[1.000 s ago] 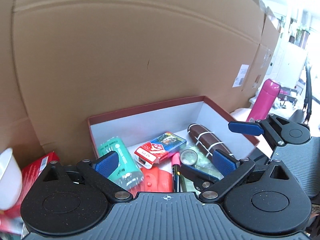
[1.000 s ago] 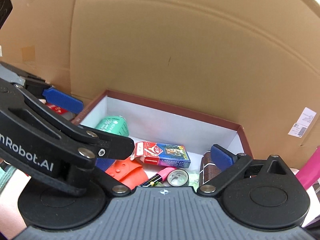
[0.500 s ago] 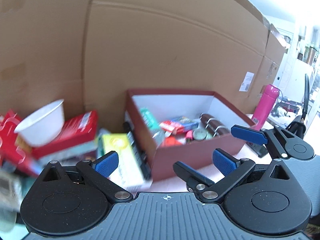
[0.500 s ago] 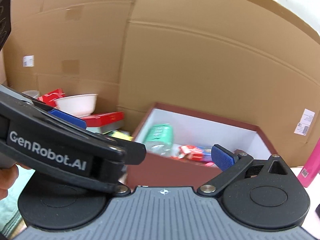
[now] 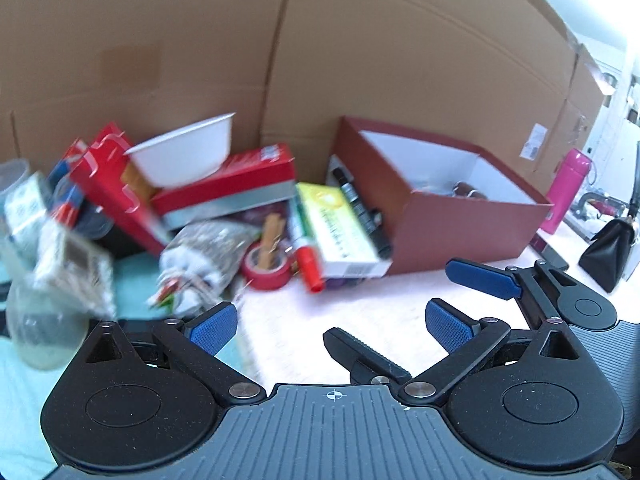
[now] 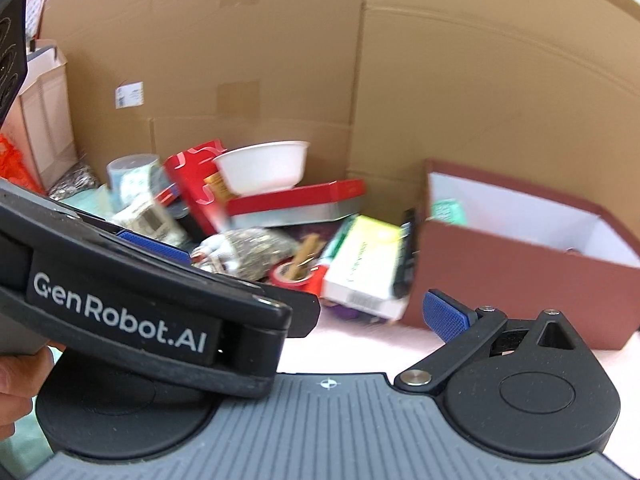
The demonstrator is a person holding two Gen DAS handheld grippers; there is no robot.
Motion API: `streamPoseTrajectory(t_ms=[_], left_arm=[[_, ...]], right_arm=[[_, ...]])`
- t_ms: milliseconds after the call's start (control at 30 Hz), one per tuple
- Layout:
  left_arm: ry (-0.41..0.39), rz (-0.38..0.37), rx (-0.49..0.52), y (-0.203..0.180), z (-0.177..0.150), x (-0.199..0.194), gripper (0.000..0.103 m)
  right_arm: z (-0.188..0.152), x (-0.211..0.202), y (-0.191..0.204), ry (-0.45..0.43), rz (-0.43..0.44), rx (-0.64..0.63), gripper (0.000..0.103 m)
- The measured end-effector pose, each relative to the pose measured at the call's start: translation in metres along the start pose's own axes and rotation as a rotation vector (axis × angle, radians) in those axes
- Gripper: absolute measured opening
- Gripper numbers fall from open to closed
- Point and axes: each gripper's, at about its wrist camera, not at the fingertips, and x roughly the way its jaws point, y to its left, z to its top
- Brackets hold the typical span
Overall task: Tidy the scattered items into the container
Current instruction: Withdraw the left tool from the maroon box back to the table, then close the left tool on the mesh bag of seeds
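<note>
Both tongs empty — box (image 5: 460,228) holds green pack (image 6: 448,210).

Pale pink table (image 5: 360,304) — maroon box (image 5: 460,236) on it, beside it yellow-green carton (image 5: 340,236), red tape roll (image 5: 266,268), clutter pile left.

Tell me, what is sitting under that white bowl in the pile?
The white bowl rests tilted on a flat red box, which has a silvery layer beneath it. A red carton leans against the bowl's side. Whatever lies deeper under the box is covered.
</note>
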Motion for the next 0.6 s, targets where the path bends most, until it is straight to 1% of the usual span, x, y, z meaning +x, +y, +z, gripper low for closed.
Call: streamPoseTrajectory(t_ms=[133,233,333,467,600], left_arm=[[0.000,0.028,-0.007,0.021,-0.002,0.000,0.103],[-0.002,0.046,-0.018,0.037,0.000,0.002,0.103],[0.004,0.068,-0.019,0.053,0.003,0.008,0.103],[0.006,0.056,-0.011,0.070,0.013,0.016,0.101],[0.029,0.032,0.013,0.078,0.021,0.028,0.093]], right_arm=[[-0.003,0.013,0.013,0.031,0.041,0.023,0.102],[-0.003,0.024,0.021,0.054,0.047,0.020,0.102],[-0.003,0.037,0.028,0.074,0.060,0.019,0.099],[-0.001,0.055,0.039,0.100,0.072,0.000,0.093],[0.002,0.072,0.046,0.121,0.094,-0.002,0.086]])
